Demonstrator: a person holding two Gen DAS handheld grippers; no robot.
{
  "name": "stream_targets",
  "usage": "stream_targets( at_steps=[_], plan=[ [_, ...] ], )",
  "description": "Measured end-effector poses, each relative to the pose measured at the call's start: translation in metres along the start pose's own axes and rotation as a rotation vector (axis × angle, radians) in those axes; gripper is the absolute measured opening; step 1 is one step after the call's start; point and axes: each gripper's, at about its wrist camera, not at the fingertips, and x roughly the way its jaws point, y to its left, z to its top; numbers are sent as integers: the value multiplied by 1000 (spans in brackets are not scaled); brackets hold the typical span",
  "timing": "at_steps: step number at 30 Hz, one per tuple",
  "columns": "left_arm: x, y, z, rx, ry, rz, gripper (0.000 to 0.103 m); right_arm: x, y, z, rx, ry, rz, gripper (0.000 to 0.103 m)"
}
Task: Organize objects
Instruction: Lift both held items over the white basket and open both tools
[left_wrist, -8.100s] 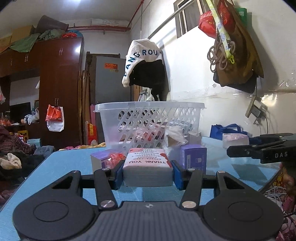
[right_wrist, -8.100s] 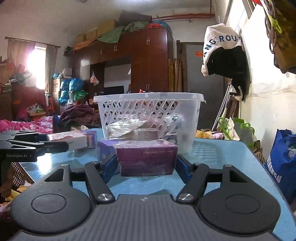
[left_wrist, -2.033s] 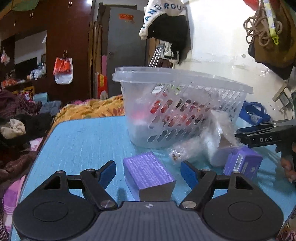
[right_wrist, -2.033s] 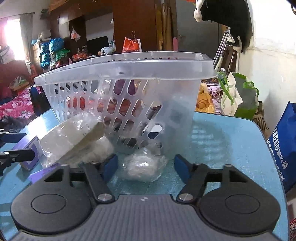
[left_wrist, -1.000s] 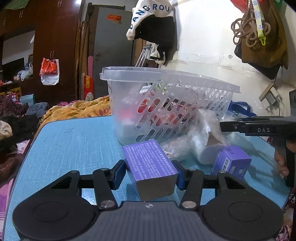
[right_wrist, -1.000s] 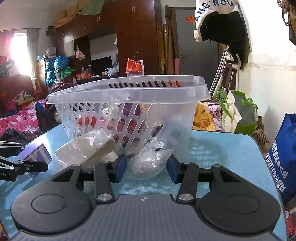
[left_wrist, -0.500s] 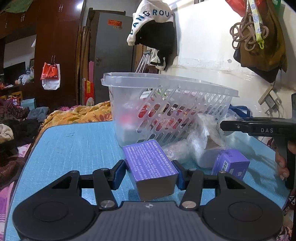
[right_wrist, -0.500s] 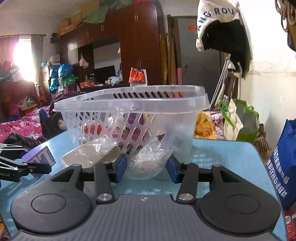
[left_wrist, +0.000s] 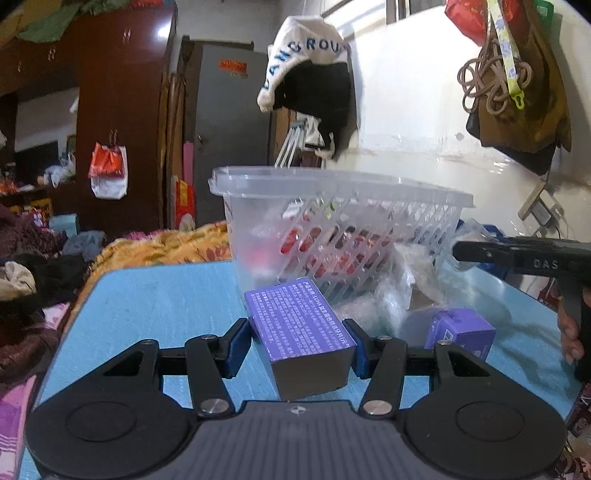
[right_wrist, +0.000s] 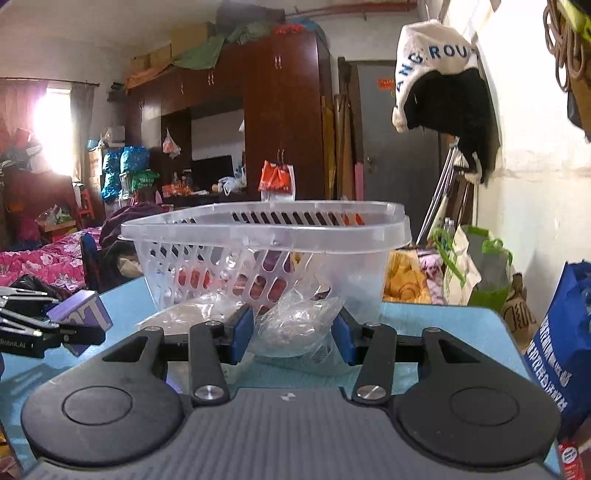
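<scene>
The left gripper (left_wrist: 299, 345) pinches a purple box (left_wrist: 301, 325) between its blue pads, the box's top covered in small white print too fine to read, held just in front of the clear plastic basket (left_wrist: 340, 229) on the blue table (left_wrist: 159, 295). The right gripper (right_wrist: 293, 332), lettered "DAS" on its side in the left view, is pressed on a crumpled clear plastic bag (right_wrist: 295, 325) close to the basket's wall. A smaller purple box (left_wrist: 460, 332) sits on the table near a second clear bag (left_wrist: 397, 291). A hanging white cap (left_wrist: 303, 62) reads "ANGROU". The table's left side lies bare to its edge; the basket's mouth is open above
</scene>
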Motion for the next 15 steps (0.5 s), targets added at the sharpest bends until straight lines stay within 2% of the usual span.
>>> stream_targets(
  at_steps=[3,5,7,9,12,15],
  plan=[
    [-8,-4,1,17,-44,32,57,-17,4,7,4,-36,22,50],
    [-18,-3,8,-10,-77,1,57,-28,3,20,19,-60,43,50],
    [-34,-4,25,-26,-131,-42,57,-34,5,35,32,-81,71,50],
    [-43,-8,51,-18,-180,-41,57,-30,8,58,24,-100,60,51],
    [-31,-10,103,-29,-182,-60,58,-3,15,92,-31,-80,10,51],
    [9,-12,148,-58,-117,-31,58,37,15,114,-59,-18,-43,51]
  ],
)
